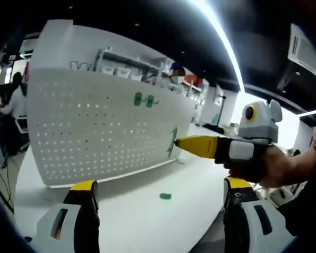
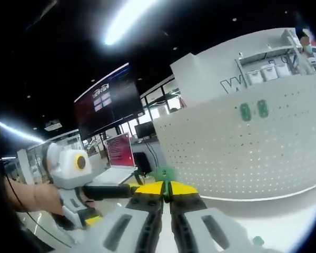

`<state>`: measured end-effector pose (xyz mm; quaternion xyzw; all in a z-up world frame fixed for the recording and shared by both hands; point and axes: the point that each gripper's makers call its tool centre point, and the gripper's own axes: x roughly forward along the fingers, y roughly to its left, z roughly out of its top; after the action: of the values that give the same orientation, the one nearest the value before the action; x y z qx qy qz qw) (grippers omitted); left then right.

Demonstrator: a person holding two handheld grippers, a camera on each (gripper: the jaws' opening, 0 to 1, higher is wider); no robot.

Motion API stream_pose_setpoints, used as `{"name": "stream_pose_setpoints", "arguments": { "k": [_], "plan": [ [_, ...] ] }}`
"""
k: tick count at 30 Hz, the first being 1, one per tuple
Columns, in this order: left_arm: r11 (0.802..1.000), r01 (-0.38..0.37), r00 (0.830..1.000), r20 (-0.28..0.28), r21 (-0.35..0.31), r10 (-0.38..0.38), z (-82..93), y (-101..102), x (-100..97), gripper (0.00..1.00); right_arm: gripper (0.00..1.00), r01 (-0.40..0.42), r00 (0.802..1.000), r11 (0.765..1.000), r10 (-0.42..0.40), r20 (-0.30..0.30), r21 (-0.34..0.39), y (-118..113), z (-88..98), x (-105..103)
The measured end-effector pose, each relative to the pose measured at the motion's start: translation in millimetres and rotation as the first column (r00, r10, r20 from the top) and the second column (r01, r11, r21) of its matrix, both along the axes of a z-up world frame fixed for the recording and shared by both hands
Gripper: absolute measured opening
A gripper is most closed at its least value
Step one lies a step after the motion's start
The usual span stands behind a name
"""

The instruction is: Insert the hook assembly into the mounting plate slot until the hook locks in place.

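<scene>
My left gripper (image 1: pixel 160 203) gapes wide at frame bottom; my right gripper (image 2: pixel 166 191) is pinched together, seemingly on a green hook (image 2: pixel 162 174), before the pegboard (image 2: pixel 253 153).

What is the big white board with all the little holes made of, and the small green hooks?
The pegboard looks like thin sheet metal painted matte white; its even rows of punched holes suggest that, though plastic is possible. The green hooks on it and the green piece on the table look like smooth moulded plastic, judging by their solid colour.
</scene>
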<state>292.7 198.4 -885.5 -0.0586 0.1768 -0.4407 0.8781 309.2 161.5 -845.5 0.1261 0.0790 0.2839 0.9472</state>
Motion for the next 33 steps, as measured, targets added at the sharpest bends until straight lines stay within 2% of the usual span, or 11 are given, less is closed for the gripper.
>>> {"name": "stream_pose_setpoints", "arguments": {
  "k": [9, 12, 17, 24, 33],
  "plan": [
    [1.0, 0.015, 1.0, -0.001, -0.005, -0.015, 2.2, -2, -0.3, 1.0, 0.01, 0.086, 0.996, 0.995, -0.084, 0.041, -0.051, -26, -0.5, 22],
    [1.0, 0.012, 1.0, -0.002, -0.008, -0.012, 3.6, -2, 0.4, 1.0, 0.01, 0.127, 0.99, 0.986, -0.118, 0.082, -0.107, -37, -0.2, 32],
    [1.0, 0.009, 1.0, -0.004, 0.003, -0.009, 2.1, 0, 0.5, 1.0, 0.01, 0.225, 0.968, 0.96, -0.199, 0.154, -0.168, -60, 4.1, 53],
    [1.0, -0.005, 1.0, -0.02, 0.021, 0.005, -5.0, 8, -0.2, 1.0, 0.01, 0.32, 0.938, 0.93, -0.285, 0.198, -0.181, -90, 7.6, 83],
    [0.999, -0.05, 0.998, -0.031, 0.022, 0.051, -6.7, 20, 7.1, 1.0, 0.01, 0.408, 0.906, 0.906, -0.385, 0.177, -0.117, -125, 8.8, 108]
  ]
}}
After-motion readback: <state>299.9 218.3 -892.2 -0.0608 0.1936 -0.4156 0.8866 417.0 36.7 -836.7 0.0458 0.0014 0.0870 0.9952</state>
